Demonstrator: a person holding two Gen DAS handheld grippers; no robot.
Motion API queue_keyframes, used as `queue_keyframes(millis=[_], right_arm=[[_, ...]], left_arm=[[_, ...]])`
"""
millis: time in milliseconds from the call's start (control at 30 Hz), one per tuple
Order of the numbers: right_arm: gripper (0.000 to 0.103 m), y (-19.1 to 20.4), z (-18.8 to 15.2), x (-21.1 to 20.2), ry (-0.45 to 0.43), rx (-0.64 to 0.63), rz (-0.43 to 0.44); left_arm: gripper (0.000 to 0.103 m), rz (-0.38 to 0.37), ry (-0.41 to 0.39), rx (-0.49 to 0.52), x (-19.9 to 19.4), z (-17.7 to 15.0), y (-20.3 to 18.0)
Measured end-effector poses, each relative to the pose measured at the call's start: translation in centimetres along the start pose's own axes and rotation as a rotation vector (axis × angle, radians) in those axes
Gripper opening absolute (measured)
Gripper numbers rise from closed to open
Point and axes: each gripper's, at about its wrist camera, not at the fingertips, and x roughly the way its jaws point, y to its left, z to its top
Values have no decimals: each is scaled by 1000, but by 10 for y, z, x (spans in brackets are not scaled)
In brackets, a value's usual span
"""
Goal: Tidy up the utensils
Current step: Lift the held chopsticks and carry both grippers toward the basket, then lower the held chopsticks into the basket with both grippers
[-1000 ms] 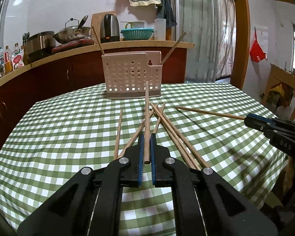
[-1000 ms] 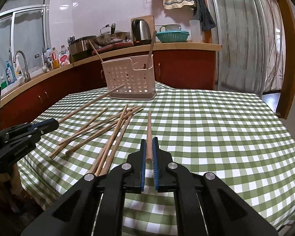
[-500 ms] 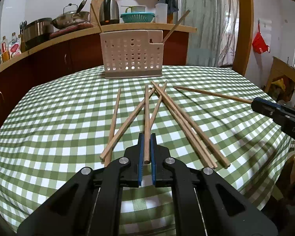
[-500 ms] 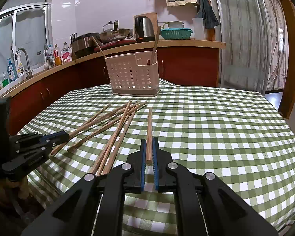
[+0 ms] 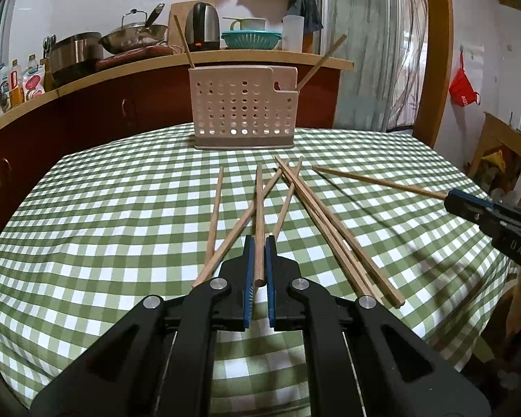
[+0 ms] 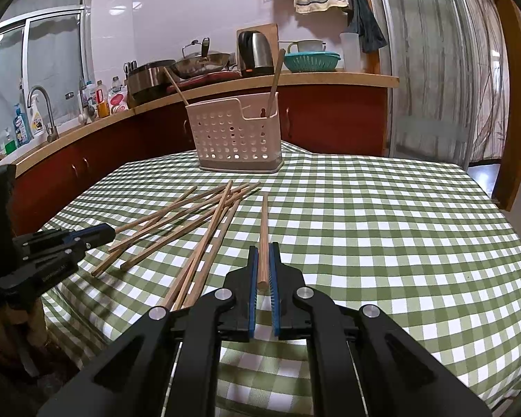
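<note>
The left gripper (image 5: 259, 243) is clamped on a plain wooden chopstick (image 5: 259, 208) whose length runs straight ahead toward the perforated holder (image 5: 243, 118). The right gripper (image 6: 264, 248) pinches a second chopstick (image 6: 263, 232), also pointing toward that holder. Loose chopsticks (image 5: 316, 215) lie crossed on the checked tablecloth (image 5: 104, 215). Two more stand tilted in the holder, seemingly in separate compartments.

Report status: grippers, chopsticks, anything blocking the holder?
Left gripper shut on a chopstick; right gripper shut on another chopstick. Holder upright, two sticks in. Loose chopsticks on table between; air path clear.
</note>
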Motion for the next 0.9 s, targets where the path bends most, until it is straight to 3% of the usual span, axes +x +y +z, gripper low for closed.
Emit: queue_keyframes(millis=[300, 633, 900], right_arm=[[7, -2, 13, -7, -32, 7, 7], [7, 1, 53, -9, -103, 9, 37], [7, 6, 94, 6, -140, -37, 34]], left_arm=[[7, 21, -67, -4, -16, 23, 6], [7, 41, -144, 9, -32, 62, 15], [7, 28, -140, 4, -17, 99, 37]])
